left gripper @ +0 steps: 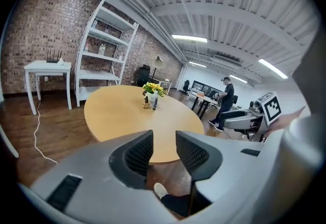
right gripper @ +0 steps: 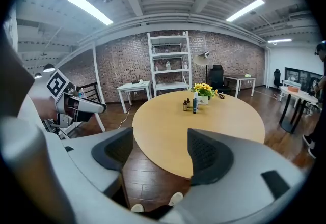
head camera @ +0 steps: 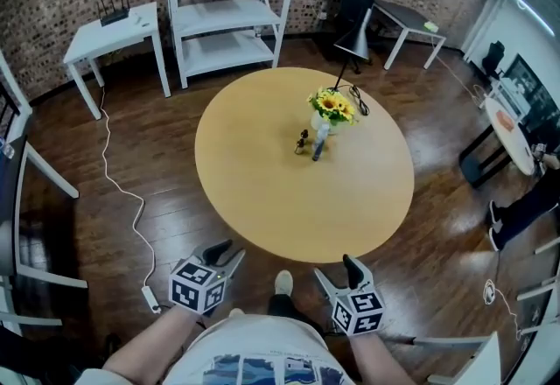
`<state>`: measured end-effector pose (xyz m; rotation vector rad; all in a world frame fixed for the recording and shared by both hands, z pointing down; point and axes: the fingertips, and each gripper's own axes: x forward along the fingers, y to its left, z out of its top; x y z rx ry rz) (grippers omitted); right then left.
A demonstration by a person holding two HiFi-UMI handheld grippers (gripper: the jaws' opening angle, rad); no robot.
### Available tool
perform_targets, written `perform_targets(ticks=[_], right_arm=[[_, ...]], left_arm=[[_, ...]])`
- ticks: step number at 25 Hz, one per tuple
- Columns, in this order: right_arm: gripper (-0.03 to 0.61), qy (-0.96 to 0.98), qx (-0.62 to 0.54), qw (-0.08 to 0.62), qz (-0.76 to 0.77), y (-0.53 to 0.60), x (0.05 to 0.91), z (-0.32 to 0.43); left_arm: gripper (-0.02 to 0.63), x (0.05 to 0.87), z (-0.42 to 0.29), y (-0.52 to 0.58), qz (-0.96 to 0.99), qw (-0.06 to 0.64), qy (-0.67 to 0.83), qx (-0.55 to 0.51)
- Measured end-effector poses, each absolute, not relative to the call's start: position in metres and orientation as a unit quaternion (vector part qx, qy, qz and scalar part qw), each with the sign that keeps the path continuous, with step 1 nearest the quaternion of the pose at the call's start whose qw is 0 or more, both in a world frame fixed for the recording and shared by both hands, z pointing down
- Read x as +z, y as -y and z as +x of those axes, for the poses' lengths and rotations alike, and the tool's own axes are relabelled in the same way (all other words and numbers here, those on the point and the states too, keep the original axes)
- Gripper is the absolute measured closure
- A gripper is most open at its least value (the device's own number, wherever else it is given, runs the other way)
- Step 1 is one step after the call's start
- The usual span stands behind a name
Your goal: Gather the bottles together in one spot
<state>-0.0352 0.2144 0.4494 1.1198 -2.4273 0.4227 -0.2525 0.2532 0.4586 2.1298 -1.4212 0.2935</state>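
Note:
On the round wooden table (head camera: pixel 262 199), two small brown bottles (head camera: pixel 302 143) and a taller dark bottle (head camera: pixel 319 146) stand close together beside a vase of sunflowers (head camera: pixel 332 107). The same cluster shows far off in the left gripper view, with the dark bottle (left gripper: pixel 155 101) by the flowers, and in the right gripper view, with the dark bottle (right gripper: pixel 194 103) there too. My left gripper (head camera: pixel 226 255) hangs off the table's near edge, jaws open and empty (left gripper: pixel 164 149). My right gripper (head camera: pixel 338 274) is level with it to the right, open wide and empty (right gripper: pixel 160 154).
A white shelf unit (head camera: pixel 229 7) and a white side table (head camera: pixel 114 29) stand by the brick wall behind the table. A floor lamp (head camera: pixel 353 42) leans in near the flowers. A white cable (head camera: pixel 131 199) runs over the wooden floor at left. A person (left gripper: pixel 225 101) stands by desks at the right.

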Motion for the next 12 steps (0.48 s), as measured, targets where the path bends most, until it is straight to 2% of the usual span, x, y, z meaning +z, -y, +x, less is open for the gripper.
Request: perform_targets(ticks=[12], right_arm=[[0.225,0.867,0.168,0.217,0.417,-0.258,0.446,-0.037]], left_arm=[[0.499,0.452,-0.274,-0.301,0.787,0.258,0.548,0.119]])
